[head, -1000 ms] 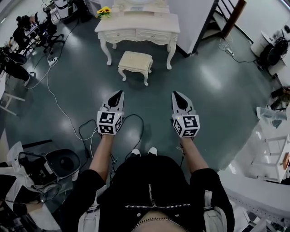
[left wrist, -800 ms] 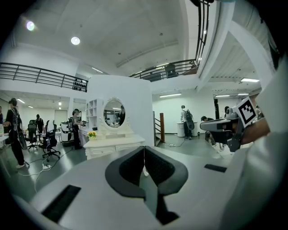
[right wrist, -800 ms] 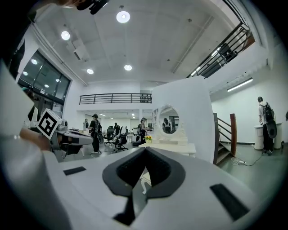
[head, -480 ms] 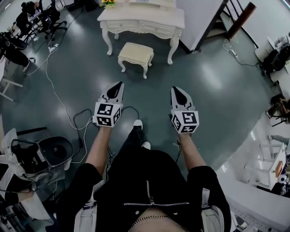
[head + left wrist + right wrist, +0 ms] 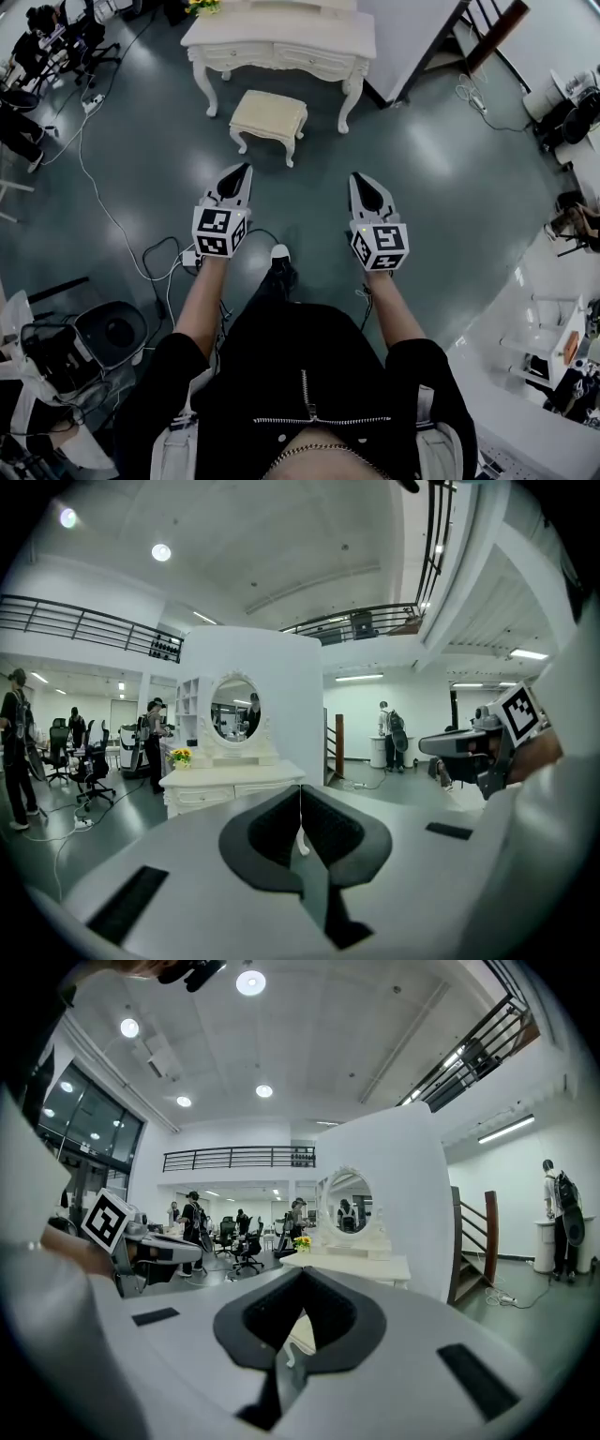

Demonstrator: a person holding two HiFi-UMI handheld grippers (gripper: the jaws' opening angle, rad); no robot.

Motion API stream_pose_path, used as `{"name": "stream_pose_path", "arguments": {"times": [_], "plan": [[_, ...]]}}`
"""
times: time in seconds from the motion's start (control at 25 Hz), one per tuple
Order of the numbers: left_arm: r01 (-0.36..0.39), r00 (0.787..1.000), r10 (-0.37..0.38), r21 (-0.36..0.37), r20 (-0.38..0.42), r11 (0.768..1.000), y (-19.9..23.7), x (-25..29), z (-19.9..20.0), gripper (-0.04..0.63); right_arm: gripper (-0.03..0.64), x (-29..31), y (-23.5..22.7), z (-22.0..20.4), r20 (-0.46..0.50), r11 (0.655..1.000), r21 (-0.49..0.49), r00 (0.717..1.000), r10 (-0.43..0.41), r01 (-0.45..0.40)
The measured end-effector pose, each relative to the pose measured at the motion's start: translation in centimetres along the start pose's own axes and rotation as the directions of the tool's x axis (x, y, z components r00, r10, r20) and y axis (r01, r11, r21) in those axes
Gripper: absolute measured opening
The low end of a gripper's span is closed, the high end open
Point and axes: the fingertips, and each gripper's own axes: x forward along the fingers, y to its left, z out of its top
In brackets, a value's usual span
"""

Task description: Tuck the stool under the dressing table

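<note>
Head view. The left hand-held gripper (image 5: 243,169) and the right hand-held gripper (image 5: 359,177) are held side by side at waist level, both pointing ahead over the bare floor (image 5: 441,169). Each is drawn to a closed point with nothing in it. The stool (image 5: 269,113) stands well ahead of both tips, nearer the left one's line. It is out in the open, just in front of the dressing table (image 5: 281,39) and not under it. A floor cable (image 5: 155,258) lies to the outside of the left hand-held gripper.

Left gripper view. The jaws (image 5: 300,803) are shown pressed together and empty. The dressing table (image 5: 234,778) with its oval mirror (image 5: 234,708) is seen beyond the tips, slightly to the left. The stool is masked by the jaw body.

Right gripper view. These jaws (image 5: 298,1283) are likewise closed at the tip on nothing. A pale patch below the tips is probably the stool, though this cannot be confirmed. The dressing table (image 5: 352,1265) lies ahead.

Progress. Nothing is judged done: the stool is untouched. Reaching it, taking hold or pushing, and sliding it between the table legs are all left.
</note>
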Motion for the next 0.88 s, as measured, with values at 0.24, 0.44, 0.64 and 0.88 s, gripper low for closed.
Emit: {"name": "stream_pose_path", "arguments": {"times": [0.24, 0.44, 0.64, 0.88], "plan": [[0.023, 1.000, -0.023, -0.002, -0.017, 1.000, 5.5, 7.4, 0.8, 0.021, 0.006, 8.5, -2.4, 1.0, -0.008, 1.000, -0.002, 1.000, -0.013, 0.013], [0.041, 0.999, -0.041, 0.009, -0.014, 0.999, 9.0, 12.5, 1.6, 0.021, 0.006, 14.1, -4.0, 2.2, -0.004, 1.000, -0.011, 1.000, -0.017, 0.017], [0.054, 0.998, -0.054, 0.004, -0.010, 0.999, 11.1, 16.2, 2.5, 0.021, 0.006, 18.2, -5.3, 3.2, -0.003, 1.000, -0.022, 1.000, -0.013, 0.013], [0.051, 0.999, -0.051, -0.006, -0.015, 0.999, 13.3, 19.9, 2.9, 0.021, 0.008, 22.9, -7.0, 3.8, -0.001, 1.000, -0.009, 1.000, -0.009, 0.009]]}}
